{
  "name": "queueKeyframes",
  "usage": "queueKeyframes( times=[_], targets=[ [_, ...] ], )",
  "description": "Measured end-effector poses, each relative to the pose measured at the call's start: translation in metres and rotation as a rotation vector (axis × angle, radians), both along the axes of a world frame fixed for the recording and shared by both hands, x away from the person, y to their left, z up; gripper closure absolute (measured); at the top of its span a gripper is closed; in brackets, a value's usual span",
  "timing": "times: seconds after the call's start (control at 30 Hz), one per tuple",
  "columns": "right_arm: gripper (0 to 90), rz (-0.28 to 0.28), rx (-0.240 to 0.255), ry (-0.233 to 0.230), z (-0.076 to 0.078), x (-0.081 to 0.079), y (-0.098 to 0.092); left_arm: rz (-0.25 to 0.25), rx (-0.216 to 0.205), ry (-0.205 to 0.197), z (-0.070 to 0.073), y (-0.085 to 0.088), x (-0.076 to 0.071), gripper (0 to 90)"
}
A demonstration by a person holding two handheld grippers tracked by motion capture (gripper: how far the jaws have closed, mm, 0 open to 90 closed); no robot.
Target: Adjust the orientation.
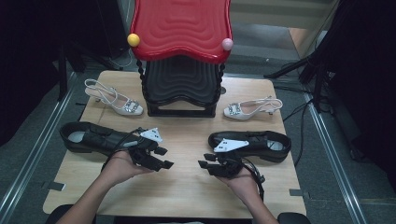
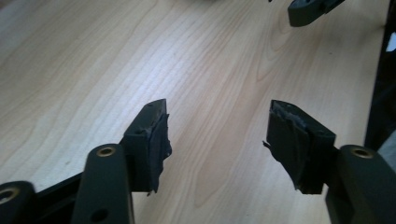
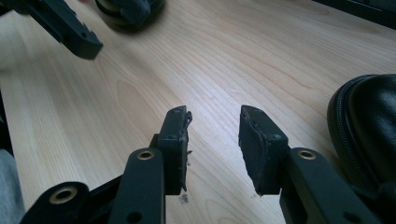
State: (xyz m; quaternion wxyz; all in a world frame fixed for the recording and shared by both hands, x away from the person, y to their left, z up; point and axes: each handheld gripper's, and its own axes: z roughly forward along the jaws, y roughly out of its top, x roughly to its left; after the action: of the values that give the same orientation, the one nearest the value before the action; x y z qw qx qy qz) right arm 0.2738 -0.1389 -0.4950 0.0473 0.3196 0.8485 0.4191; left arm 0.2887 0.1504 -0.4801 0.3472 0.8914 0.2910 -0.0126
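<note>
Two black leather shoes lie on the wooden table (image 1: 187,186): one (image 1: 91,136) at the left, one (image 1: 261,142) at the right. My left gripper (image 1: 166,157) hovers just right of the left shoe, pointing toward the table's middle. In the left gripper view its jaws (image 2: 217,109) stand open over bare wood. My right gripper (image 1: 203,161) faces it from beside the right shoe's toe (image 3: 369,126), and its jaws (image 3: 215,114) are open too, with nothing between them. A narrow strip of table separates the two grippers.
A black stand with a red wavy top (image 1: 181,28) rises at the back middle. A white heeled sandal (image 1: 114,99) lies to its left, and another (image 1: 252,108) to its right. Dark floor and metal rails flank the table.
</note>
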Motion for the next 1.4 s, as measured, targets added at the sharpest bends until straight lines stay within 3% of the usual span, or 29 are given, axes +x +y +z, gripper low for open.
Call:
queueKeyframes(
  times=[0.07,0.13,0.33,0.5,0.93,1.4],
  targets=[
    [64.2,-0.011,0.003,0.007,0.0,0.0,0.0,-0.005,0.02,-0.018,-0.001,0.001,0.0,42.7],
    [66.9,-0.006,-0.001,0.023,0.001,0.0,0.0,0.011,0.022,-0.006,-0.002,0.002,0.001,44.1],
    [59.4,-0.008,-0.039,-0.012,0.001,-0.002,0.002,0.03,0.014,0.001,-0.001,0.007,0.003,45.9],
    [59.2,-0.013,-0.032,-0.008,0.001,-0.001,0.001,0.028,0.032,-0.001,0.001,0.009,0.003,43.6],
    [58.4,-0.005,-0.039,0.009,0.001,0.0,0.003,0.066,0.009,-0.002,0.016,0.026,0.0,41.3],
    [57.4,0.012,-0.049,0.026,0.001,0.004,0.008,0.126,0.023,-0.012,0.036,0.064,-0.005,41.2]
  ],
)
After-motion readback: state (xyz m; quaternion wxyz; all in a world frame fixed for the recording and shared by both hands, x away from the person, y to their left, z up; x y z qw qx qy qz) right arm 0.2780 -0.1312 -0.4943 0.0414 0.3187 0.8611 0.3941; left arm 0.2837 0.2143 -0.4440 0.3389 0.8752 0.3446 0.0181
